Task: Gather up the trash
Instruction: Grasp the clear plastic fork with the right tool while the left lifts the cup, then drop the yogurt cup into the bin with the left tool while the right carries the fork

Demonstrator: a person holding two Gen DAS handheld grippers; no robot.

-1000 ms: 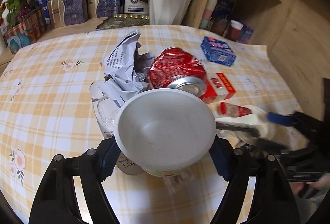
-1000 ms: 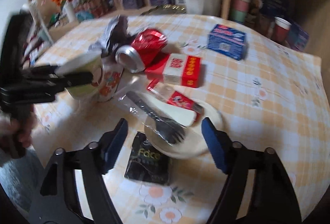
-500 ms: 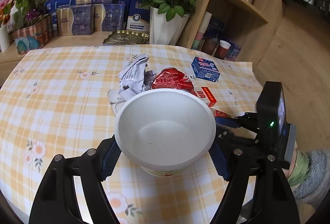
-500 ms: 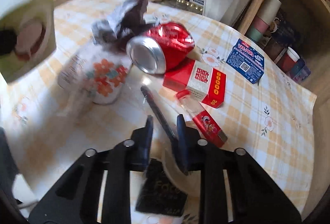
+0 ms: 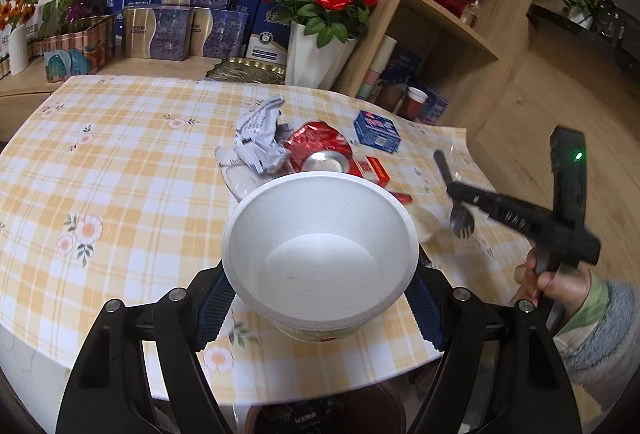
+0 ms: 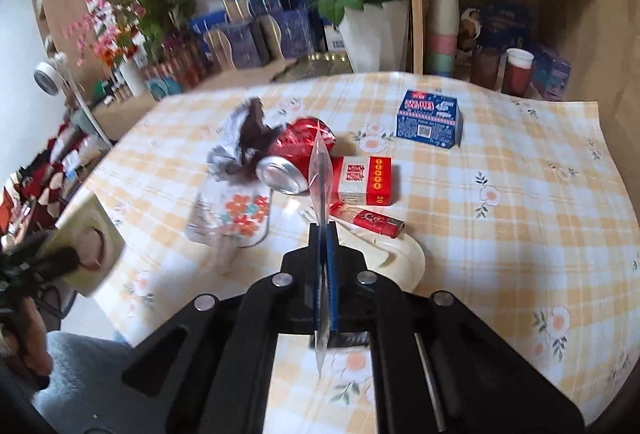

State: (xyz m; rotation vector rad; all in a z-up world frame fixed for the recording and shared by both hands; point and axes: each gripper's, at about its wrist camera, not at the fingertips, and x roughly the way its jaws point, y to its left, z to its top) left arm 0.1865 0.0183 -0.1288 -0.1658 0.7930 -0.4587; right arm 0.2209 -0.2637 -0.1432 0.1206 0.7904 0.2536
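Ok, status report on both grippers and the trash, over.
Left gripper grips noodle bowl. Right gripper shut on wrapped fork. Crushed can remains on table.

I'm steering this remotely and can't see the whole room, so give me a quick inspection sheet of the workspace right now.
Surface: checked tablecloth, lit, partly bare.
Job's things: crushed red can, crumpled paper, red-white box, flattened bottle, lighter, blue carton.
Clutter: cream dish.
Grippers: left gripper clamps white bowl; right gripper shut on wrapped fork.
Cables: nothing seen.
Surroundings: rose vase, shelf unit, dark bin below table edge.
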